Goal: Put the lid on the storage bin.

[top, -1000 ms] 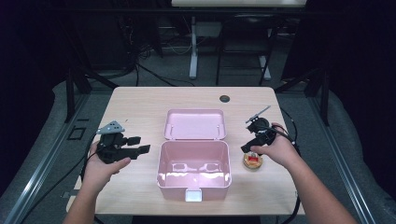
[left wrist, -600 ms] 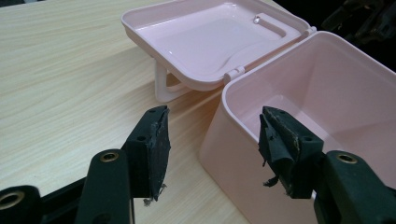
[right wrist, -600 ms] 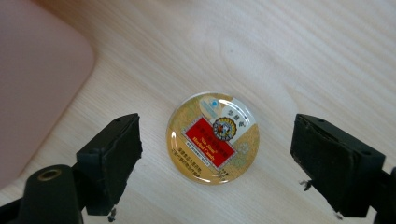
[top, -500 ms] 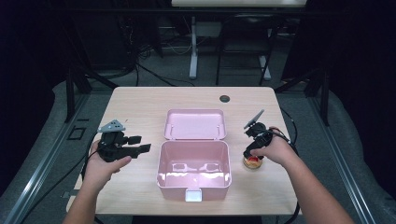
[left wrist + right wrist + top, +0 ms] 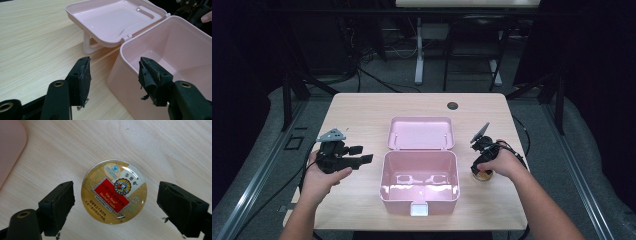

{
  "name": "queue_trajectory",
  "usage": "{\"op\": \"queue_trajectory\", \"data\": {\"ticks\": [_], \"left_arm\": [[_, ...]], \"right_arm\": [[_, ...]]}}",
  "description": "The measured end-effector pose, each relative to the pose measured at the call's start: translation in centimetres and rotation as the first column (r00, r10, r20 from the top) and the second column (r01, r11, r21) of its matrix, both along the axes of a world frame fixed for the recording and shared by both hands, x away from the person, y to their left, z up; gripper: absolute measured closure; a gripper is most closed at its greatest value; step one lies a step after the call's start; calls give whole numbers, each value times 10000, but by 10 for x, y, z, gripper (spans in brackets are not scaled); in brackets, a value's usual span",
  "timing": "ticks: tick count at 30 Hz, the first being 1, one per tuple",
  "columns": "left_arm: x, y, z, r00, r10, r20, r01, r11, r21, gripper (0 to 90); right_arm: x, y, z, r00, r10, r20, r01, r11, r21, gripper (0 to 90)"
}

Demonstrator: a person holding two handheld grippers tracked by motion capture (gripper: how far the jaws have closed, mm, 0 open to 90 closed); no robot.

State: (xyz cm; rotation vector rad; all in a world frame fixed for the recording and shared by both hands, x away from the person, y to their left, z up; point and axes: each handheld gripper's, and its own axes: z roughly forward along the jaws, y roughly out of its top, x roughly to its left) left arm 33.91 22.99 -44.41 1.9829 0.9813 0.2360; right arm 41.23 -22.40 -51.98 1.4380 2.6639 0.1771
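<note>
Beside the open pink box (image 5: 419, 175), on its right, the right gripper (image 5: 116, 202) hangs spread over the round candy tin (image 5: 114, 195) lying on the table (image 5: 362, 107), jaws flanking it without contact. Step in hand looks like grasping; next, lower and close. Left gripper (image 5: 113, 77) waits spread.

A lab or recording studio is indicated: a light wood surface (image 5: 362, 115) is ringed by black curtains (image 5: 592, 75) and dark metal framing (image 5: 292, 90), cables (image 5: 377, 75) are strewn over grey carpet (image 5: 472, 85), and a second desk's white leg (image 5: 418, 55) is seen behind.
</note>
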Motion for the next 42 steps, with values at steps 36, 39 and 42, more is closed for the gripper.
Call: {"op": "queue_trajectory", "data": {"ticks": [36,39,42], "left_arm": [[2,2,-3,9999,70,-97,-70,10000,7,430],[2,2,-3,9999,25,-117,-25,10000,35,430],[3,2,-3,9999,63,-104,-63,10000,26,430]], "right_arm": [[9,0,-32,9964,-170,-830,162,9998,-102,182],[9,-1,-32,9960,-259,-853,256,9997,-49,190],[10,-1,-32,9945,-393,-966,397,9992,19,192]]}}
